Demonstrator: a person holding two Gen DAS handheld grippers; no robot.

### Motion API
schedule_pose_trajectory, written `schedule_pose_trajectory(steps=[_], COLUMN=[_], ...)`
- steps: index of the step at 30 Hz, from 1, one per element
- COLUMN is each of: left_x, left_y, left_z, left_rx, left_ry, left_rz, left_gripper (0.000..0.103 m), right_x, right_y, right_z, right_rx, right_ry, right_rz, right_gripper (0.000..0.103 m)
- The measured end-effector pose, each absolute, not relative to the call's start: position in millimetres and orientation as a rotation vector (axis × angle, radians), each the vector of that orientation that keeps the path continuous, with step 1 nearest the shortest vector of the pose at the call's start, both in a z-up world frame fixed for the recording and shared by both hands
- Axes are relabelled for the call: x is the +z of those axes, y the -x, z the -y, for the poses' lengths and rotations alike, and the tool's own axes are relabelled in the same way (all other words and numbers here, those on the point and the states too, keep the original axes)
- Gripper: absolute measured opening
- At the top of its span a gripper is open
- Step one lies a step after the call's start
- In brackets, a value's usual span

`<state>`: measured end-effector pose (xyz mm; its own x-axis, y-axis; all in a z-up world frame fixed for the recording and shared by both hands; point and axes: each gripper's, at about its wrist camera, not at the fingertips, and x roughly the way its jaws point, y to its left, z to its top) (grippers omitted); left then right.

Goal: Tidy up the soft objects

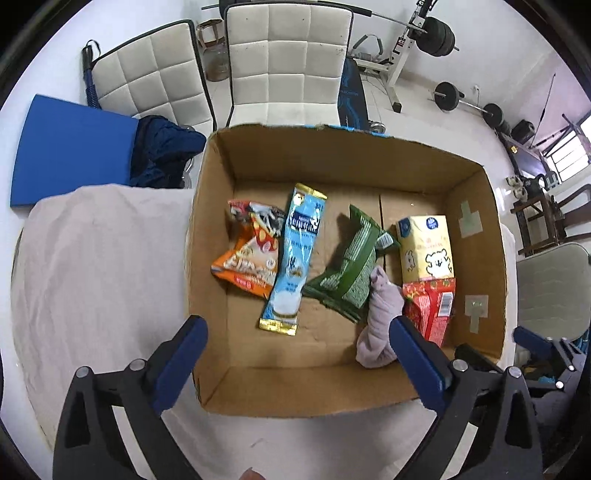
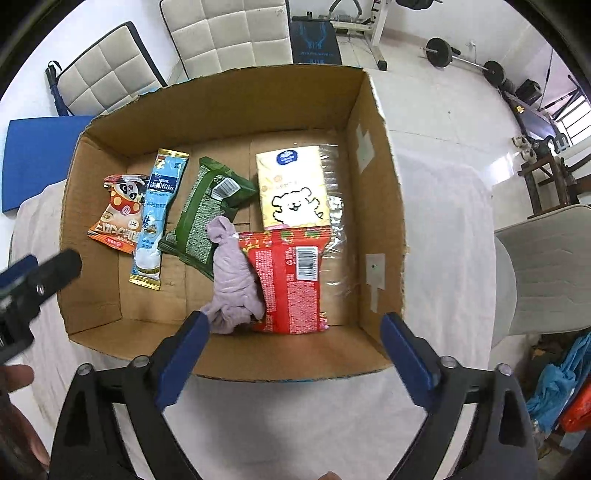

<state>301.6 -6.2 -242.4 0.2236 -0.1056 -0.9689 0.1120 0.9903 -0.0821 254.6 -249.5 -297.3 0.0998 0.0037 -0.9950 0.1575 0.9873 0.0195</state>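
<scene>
An open cardboard box (image 1: pixel 476 236) (image 2: pixel 376 206) on the cloth-covered table holds an orange snack bag (image 1: pixel 245 258) (image 2: pixel 118 218), a light blue sachet (image 1: pixel 293 258) (image 2: pixel 157 218), a green packet (image 1: pixel 351 266) (image 2: pixel 207 210), a crumpled lilac cloth (image 1: pixel 380 317) (image 2: pixel 232 273), a yellow tissue pack (image 1: pixel 426 247) (image 2: pixel 293 184) and a red packet (image 1: pixel 432 306) (image 2: pixel 293 284). My left gripper (image 1: pixel 297 328) is open and empty over the box's near edge. My right gripper (image 2: pixel 295 325) is open and empty above the box's near wall, over the cloth and red packet.
White padded chairs (image 1: pixel 284 59) (image 2: pixel 229 33) stand behind the table. A blue mat (image 1: pixel 70 147) (image 2: pixel 33 155) lies at the left with dark clothing (image 1: pixel 162 147) beside it. Gym weights (image 1: pixel 436 33) stand at the back. Another chair (image 2: pixel 546 269) is at the right.
</scene>
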Motion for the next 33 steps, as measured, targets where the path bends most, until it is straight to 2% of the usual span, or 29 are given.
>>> schedule_pose_trajectory(steps=[9,17,33], left_x=[-239,-197,-46], left_y=[-272,-236,-100], left_z=[2,9,14], left_rx=[-0.109,-0.129,-0.112], left_ry=[0.020,-0.005,-0.043], left_rz=[-1.299,-1.227,-1.016], left_gripper=[0.101,0.101,0.101], right_x=[-296,-266,-105], right_y=[-238,-209,-62], right_z=[257,265,277], right_rx=[-0.119,-0.110,-0.097], right_ry=[-0.147,-0.186,-0.222], right_rz=[-1.446,-1.391,-1.124], right_gripper=[0.103,0.103,0.103])
